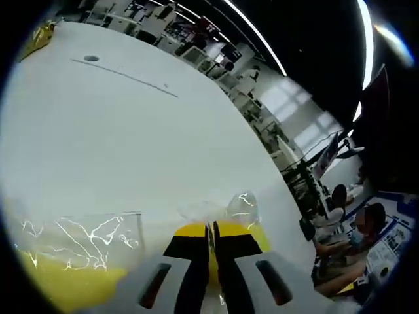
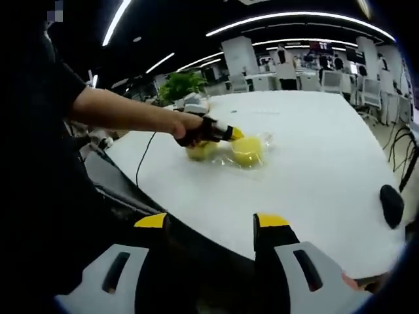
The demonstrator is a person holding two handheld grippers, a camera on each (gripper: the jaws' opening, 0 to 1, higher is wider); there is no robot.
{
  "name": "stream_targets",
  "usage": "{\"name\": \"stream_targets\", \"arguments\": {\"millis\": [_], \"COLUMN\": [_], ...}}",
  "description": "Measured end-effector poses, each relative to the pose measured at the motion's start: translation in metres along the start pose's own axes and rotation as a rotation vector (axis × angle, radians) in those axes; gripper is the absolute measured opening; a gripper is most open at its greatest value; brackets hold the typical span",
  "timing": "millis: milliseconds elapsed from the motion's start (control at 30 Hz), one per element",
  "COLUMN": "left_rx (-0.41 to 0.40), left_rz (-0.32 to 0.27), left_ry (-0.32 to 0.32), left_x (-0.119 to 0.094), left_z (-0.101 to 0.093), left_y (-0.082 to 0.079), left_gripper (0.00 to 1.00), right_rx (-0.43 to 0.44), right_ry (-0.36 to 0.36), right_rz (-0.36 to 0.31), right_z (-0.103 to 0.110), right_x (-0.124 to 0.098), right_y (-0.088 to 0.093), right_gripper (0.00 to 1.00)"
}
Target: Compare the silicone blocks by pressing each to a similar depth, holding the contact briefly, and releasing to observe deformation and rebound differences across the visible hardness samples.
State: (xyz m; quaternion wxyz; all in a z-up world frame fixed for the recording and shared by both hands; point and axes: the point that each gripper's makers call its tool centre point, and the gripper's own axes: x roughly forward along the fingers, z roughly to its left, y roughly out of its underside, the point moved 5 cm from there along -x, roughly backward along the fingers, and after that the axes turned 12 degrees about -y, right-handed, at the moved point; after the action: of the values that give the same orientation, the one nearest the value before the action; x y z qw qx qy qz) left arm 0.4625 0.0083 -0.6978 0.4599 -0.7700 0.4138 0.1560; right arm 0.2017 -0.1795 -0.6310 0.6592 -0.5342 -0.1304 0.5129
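Broadly, a large white desk (image 2: pixel 314 163) carries the work, with an office of chairs and ceiling strip lights behind it. Toward its left edge in the right gripper view lie two yellow silicone blocks in clear plastic wrap: one (image 2: pixel 247 150) in plain sight, the other (image 2: pixel 200 151) partly behind the person's hand (image 2: pixel 186 127). A dark computer mouse (image 2: pixel 391 205) sits near the right edge.

The left tongs (image 1: pixel 213 245) have their jaws drawn together, tips apparently resting on a wrapped yellow block (image 1: pixel 245 232); a second wrapped block (image 1: pixel 78 268) lies just beside, lower left. The right tongs (image 2: pixel 213 226) hang spread wide and empty off the near edge, well apart from the blocks.

This looks like the press-and-hold on one sample, though actual indentation is hard to make out. Next calls for a clean straight lift to watch rebound, then matching depth on the neighbouring block.
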Motion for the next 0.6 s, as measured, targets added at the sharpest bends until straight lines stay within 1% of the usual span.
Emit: {"name": "stream_targets", "arguments": {"millis": [33, 100, 167, 267, 367, 433, 467, 500, 567, 600], "left_rx": [0.011, 0.041, 0.074, 0.099, 0.134, 0.184, 0.228, 0.258, 0.277, 0.281], "left_rz": [0.004, 0.013, 0.020, 0.040, 0.034, 0.015, 0.000, -0.012, -0.010, -0.013], "left_ry": [0.001, 0.003, 0.005, 0.000, 0.003, 0.011, 0.028, 0.013, 0.016, 0.020], "left_x": [0.000, -0.002, -0.005, -0.011, -0.021, -0.027, -0.031, -0.034, -0.043, -0.042], "left_z": [0.000, 0.000, 0.002, 0.007, 0.009, 0.010, 0.009, 0.011, 0.010, 0.016], "left_y": [0.000, 0.000, -0.001, -0.001, -0.004, -0.006, -0.007, -0.009, -0.008, -0.011], "left_gripper": [0.01, 0.02, 0.04, 0.09, 0.13, 0.16, 0.17, 0.19, 0.22, 0.22], "right_rx": [0.021, 0.027, 0.017, 0.000, -0.007, -0.011, -0.008, -0.005, -0.010, -0.014], "right_ry": [0.001, -0.004, -0.008, -0.029, -0.041, -0.047, -0.047, -0.048, -0.051, -0.049], "right_rz": [0.014, 0.015, 0.015, 0.000, 0.011, 0.029, 0.036, 0.043, 0.043, 0.044], "right_z": [-0.006, -0.011, -0.010, -0.004, -0.001, 0.000, -0.001, 0.000, 0.001, 0.001], "right_x": [0.007, 0.018, 0.024, 0.029, 0.034, 0.036, 0.038, 0.039, 0.040, 0.042], "right_y": [0.002, 0.000, -0.003, -0.010, -0.010, -0.009, -0.008, -0.008, -0.009, -0.010], "right_gripper": [0.46, 0.44, 0.44, 0.43, 0.43, 0.42, 0.42, 0.42, 0.41, 0.41]}}
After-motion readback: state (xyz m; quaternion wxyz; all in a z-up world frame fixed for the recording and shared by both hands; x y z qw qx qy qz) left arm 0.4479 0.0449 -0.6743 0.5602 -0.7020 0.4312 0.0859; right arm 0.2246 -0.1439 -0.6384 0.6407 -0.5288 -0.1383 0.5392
